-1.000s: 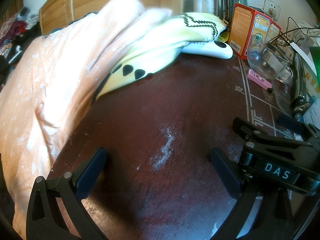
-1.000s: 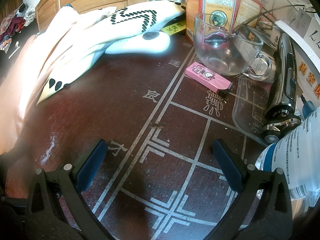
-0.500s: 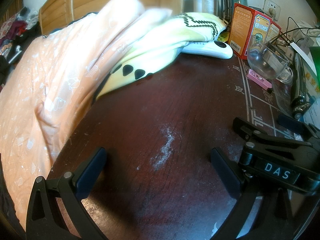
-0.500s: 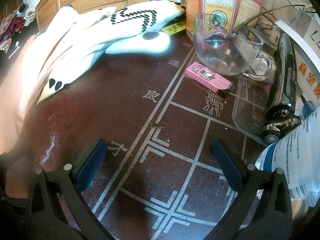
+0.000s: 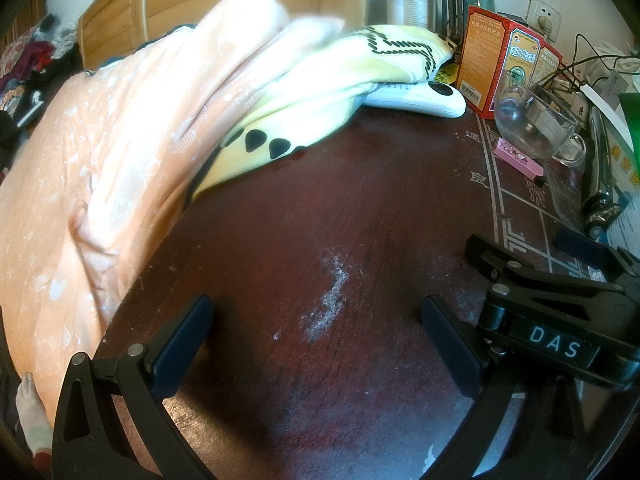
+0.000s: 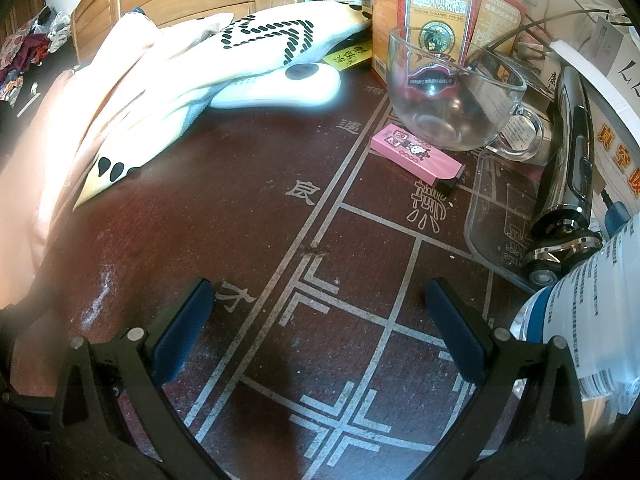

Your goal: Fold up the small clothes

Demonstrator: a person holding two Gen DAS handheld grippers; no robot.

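Note:
A peach garment (image 5: 120, 152) with a small white print hangs over the table's left edge. A pale yellow garment (image 5: 320, 92) with black dots lies partly on it and on the dark table (image 5: 320, 220); it also shows at the far left in the right wrist view as the yellow garment (image 6: 224, 60). My left gripper (image 5: 316, 320) is open over bare wood, well short of both clothes. My right gripper (image 6: 320, 300) is open over the white board lines. In the left wrist view the right gripper (image 5: 532, 244) sits just to the right.
Along the back and right stand a white remote (image 6: 276, 88), a glass cup (image 6: 452, 104), a pink box (image 6: 416, 158), red medicine boxes (image 6: 436, 12), an electric shaver (image 6: 568, 200) and a plastic bottle (image 6: 592, 312). A white sock (image 5: 32, 420) shows below the peach cloth.
The lower edge of the peach garment has drawn up at the bottom left, uncovering a white sock. Neither gripper has moved.

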